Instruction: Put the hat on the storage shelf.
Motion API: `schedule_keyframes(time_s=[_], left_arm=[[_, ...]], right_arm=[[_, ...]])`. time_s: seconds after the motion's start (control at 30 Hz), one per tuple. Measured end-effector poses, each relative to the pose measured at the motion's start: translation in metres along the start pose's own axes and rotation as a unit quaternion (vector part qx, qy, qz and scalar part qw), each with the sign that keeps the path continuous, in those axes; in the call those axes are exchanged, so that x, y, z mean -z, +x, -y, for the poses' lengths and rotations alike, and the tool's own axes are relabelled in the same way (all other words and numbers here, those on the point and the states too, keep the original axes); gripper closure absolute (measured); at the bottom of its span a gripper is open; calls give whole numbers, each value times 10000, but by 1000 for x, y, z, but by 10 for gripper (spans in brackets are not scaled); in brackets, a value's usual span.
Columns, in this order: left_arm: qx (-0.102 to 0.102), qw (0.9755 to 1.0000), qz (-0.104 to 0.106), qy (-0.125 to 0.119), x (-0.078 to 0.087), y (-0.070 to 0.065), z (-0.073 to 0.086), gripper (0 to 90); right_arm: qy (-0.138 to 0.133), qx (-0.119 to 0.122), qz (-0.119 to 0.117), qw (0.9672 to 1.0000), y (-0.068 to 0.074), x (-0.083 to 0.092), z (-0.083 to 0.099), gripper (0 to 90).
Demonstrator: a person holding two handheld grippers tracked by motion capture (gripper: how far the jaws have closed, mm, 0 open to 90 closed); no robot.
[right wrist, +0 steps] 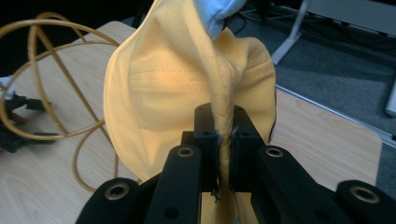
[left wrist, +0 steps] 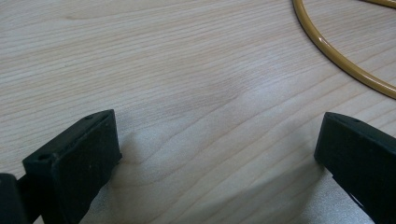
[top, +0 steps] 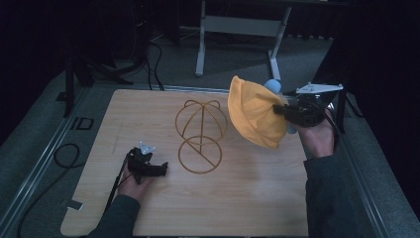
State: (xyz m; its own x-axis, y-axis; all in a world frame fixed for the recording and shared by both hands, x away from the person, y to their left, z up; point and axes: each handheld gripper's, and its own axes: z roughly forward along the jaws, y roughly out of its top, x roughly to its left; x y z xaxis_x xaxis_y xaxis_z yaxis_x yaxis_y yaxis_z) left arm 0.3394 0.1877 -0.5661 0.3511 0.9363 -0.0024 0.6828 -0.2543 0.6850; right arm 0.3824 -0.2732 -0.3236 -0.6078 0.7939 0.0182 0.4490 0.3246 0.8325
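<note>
The right gripper (top: 282, 111), clamped on the rim of the soft yellow fabric cap (top: 252, 113) held aloft beside the gold wire dome-shaped hat stand (top: 200, 135), may topple that light frame while the left gripper (top: 161, 167) rests with jaws apart.

The high view is looking forward and down from above your side, taking in the whole desk (top: 247, 198) to its far edge. Your left gripper view is sitting close over the desk near its near-left corner, catching the wire stand (left wrist: 336, 56). Your right gripper view is looking from the right edge across toward the left, close behind the yellow cap (right wrist: 154, 93). All three are sharing the wire stand.
</note>
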Motion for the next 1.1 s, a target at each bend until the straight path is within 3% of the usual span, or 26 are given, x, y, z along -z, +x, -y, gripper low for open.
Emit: schedule_keyframes(time_s=[0.3,0.7,1.1], left_arm=[[0,10000,-1,-1,0,0,0,1],[1,10000,-1,-2,0,0,0,1],[0,10000,-2,-1,0,0,0,1]], right_arm=[[-93,177,-191,9996,10,5,-7,845],[-226,325,-642,9972,22,10,-17,845],[-206,450,-811,9955,33,5,-24,845]])
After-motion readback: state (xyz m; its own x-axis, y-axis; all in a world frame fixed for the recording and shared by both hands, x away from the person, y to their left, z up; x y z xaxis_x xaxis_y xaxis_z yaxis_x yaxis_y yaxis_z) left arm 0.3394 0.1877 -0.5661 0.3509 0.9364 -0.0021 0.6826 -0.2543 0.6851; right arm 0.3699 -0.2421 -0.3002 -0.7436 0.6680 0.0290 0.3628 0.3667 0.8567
